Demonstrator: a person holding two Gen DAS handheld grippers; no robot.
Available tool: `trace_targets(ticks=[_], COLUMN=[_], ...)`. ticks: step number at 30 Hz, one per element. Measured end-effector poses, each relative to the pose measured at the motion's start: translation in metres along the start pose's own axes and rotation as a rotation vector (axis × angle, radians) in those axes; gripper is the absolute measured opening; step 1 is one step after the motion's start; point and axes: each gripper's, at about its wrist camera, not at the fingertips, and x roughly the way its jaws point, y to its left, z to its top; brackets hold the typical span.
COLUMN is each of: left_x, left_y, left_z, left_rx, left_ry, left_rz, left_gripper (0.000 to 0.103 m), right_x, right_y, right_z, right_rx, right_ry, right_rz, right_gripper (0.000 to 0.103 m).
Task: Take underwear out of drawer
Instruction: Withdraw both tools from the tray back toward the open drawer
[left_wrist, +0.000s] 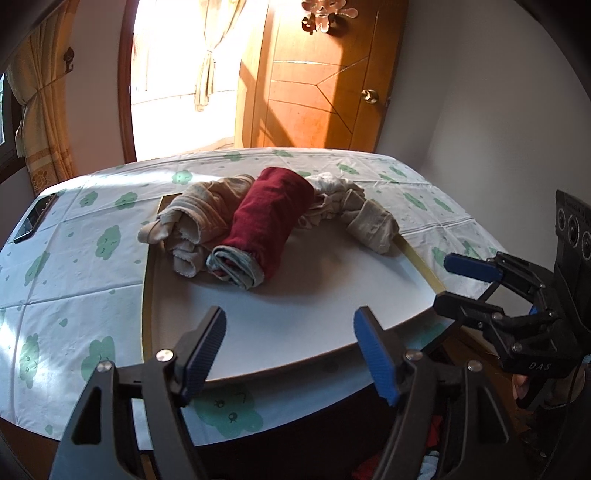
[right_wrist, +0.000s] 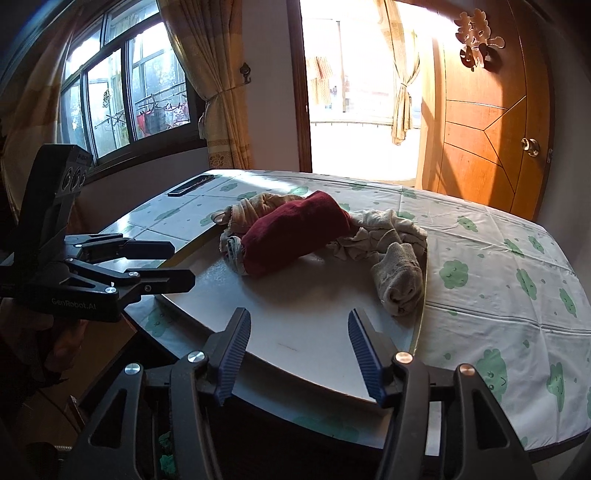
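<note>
Left wrist view, left to right: a dark phone (left_wrist: 35, 219) lying flat near the far left edge of the tabletop (left_wrist: 74, 273), which is covered by a white cloth printed with green clouds; a white board (left_wrist: 295, 306) resting on that cloth; on the board, a row of rolled underwear: a beige roll (left_wrist: 192, 221), a dark red roll (left_wrist: 271, 218) touching it, then a loose pale bundle (left_wrist: 354, 210) reaching the board's right edge. Left gripper (left_wrist: 290, 354) in the foreground above the board's near edge, jaws apart, nothing between the blue pads. Right gripper (left_wrist: 458, 288) at the right margin, beside the board's right corner, jaws apart and empty. Background: a sunlit doorway with a tied curtain (left_wrist: 207, 66) and a wooden door (left_wrist: 325, 92).

Right wrist view, left to right: a window (right_wrist: 122, 92); the left gripper (right_wrist: 177, 264) near the board's left edge; the underwear pile (right_wrist: 321, 236) on the board (right_wrist: 295, 332); the right gripper (right_wrist: 299, 354) in the foreground, pads separated, holding nothing. No drawer can be made out clearly in either view; the dark space below the tabletop edge is unreadable
</note>
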Motion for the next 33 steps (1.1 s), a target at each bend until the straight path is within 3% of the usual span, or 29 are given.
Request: trace_targets(ticks=[17,33], left_x=[-0.021,-0.019], left_y=[-0.004,0.014], left_z=[-0.066,-0.135], left_rx=[0.011,-0.016], left_ry=[0.039,0.154], left_rz=[0.000,0.025], left_gripper=[0.073,0.074], right_x=[-0.033,0.008], right_y=[0.016,0.026], right_z=[-0.058,-0.150], right_rx=[-0.026,-0.107], right_ry=[0.032,0.309], right_rz=[0.023,0.085], right_gripper=[0.060,0.060])
